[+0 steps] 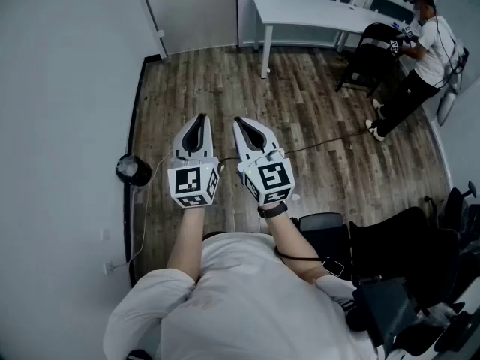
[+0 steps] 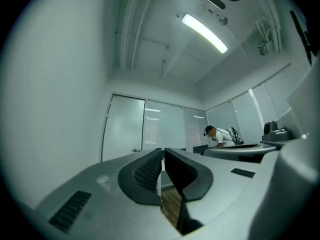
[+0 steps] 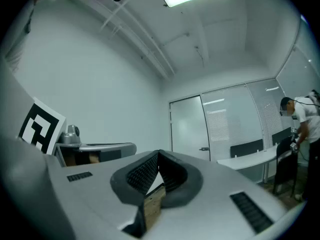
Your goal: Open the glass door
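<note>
Glass door (image 3: 189, 129) and grippers are well apart, the door at the far end of the room.

Nearest the head camera, the person's (image 1: 247, 298) torso fills 6 o'clock and is cut off by the lower edge. Both forearms reach to the marker cubes (image 1: 193, 186), which bear black-and-white square patterns and no legible words.

The left gripper (image 1: 199, 118) has its jaws drawn together, with only a thin slit lower down and nothing in it. The right gripper (image 1: 240, 122) has its jaws fully together and is also empty.

At 9 o'clock a black round thing (image 1: 133, 170) sits by the wall with a cable, and what it is cannot be told. At 4 o'clock a dark heap (image 1: 405, 261) of seats or bags is too dim to sort out.

Farther off, at 2 o'clock, a second person (image 1: 420, 58) bends over a black chair (image 1: 367, 55). At 1 o'clock the white table (image 1: 315, 12) is cropped by the top edge.

At 12 o'clock only the door's lower part shows. The gripper views show it pale, flush in its frame, with a handle (image 3: 204, 148) on its right side.
</note>
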